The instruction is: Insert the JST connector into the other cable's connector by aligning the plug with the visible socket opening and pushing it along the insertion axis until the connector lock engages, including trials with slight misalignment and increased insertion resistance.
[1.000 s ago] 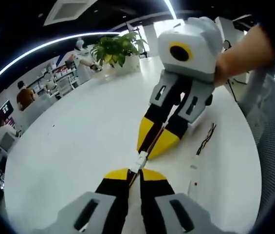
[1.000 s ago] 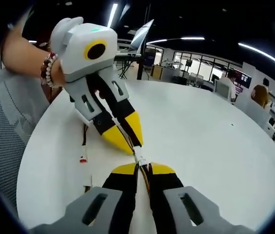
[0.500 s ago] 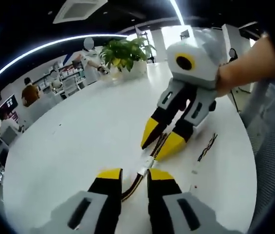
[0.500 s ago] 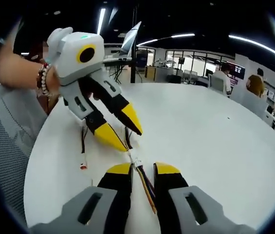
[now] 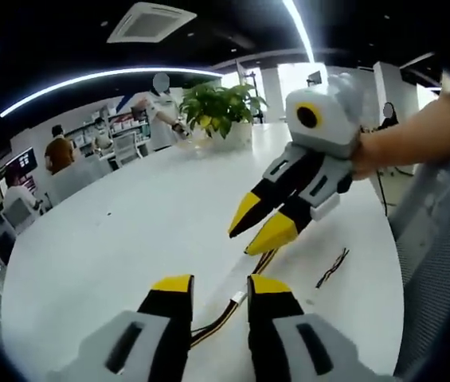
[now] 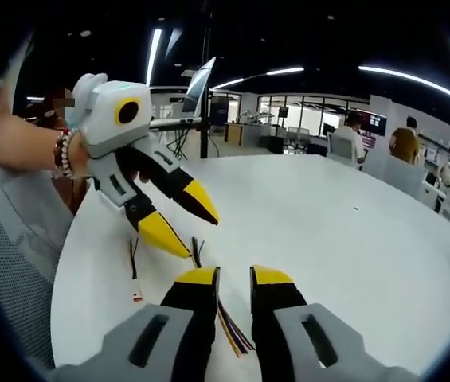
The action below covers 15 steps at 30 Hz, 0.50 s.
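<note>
The joined cable lies loose on the white table [image 5: 113, 239]. Its white connector [image 5: 239, 298] sits between yellow and dark wires just ahead of my left gripper [image 5: 221, 285], which is open and holds nothing. My right gripper [image 5: 258, 229] hovers above the cable from the right, jaws apart and empty. In the right gripper view, the coloured wires [image 6: 232, 330] run under my right gripper [image 6: 234, 277]. There my left gripper [image 6: 185, 221] hangs open at the left, above the table [image 6: 328, 231].
A spare cable [image 5: 332, 268] lies to the right near the table's edge; it appears as a spare cable [image 6: 135, 274] at the left. A potted plant [image 5: 217, 107] stands at the far side. A mesh chair [image 5: 440, 239] is close by. People sit at desks beyond.
Both grippers have opened and let go of the cable. They have drawn apart and risen, and the connected cable now rests on the table.
</note>
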Available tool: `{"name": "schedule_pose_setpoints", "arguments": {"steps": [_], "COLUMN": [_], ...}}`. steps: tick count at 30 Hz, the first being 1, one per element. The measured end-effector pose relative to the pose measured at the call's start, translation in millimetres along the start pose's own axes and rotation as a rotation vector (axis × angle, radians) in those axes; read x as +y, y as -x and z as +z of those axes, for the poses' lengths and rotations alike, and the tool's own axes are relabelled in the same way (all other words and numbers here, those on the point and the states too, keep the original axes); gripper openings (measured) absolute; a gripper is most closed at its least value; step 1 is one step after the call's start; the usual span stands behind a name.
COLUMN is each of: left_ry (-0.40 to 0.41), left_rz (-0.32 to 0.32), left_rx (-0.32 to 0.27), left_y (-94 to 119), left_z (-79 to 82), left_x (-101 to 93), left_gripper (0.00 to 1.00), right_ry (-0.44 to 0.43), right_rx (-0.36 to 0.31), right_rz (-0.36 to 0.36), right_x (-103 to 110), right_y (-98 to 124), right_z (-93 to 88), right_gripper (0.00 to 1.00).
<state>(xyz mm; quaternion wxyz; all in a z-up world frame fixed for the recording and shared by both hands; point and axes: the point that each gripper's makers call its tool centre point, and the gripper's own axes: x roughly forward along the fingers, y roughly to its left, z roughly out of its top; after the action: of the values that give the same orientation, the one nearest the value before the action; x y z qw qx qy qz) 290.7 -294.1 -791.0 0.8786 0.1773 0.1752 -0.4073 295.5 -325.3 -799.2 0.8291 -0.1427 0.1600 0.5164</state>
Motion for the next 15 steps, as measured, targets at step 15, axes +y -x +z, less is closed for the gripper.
{"name": "schedule_pose_setpoints", "arguments": {"steps": [15], "left_ry": [-0.005], "left_rz": [-0.046], "left_rx": [0.031], "left_y": [13], "left_z": [0.5], "left_x": [-16.3], "left_gripper": [0.26], "right_ry": [0.031], "right_rx": [0.037], "right_rz": [0.063], "right_x": [22], "right_y": [9], "right_z": [4.1], "right_gripper": [0.1]}}
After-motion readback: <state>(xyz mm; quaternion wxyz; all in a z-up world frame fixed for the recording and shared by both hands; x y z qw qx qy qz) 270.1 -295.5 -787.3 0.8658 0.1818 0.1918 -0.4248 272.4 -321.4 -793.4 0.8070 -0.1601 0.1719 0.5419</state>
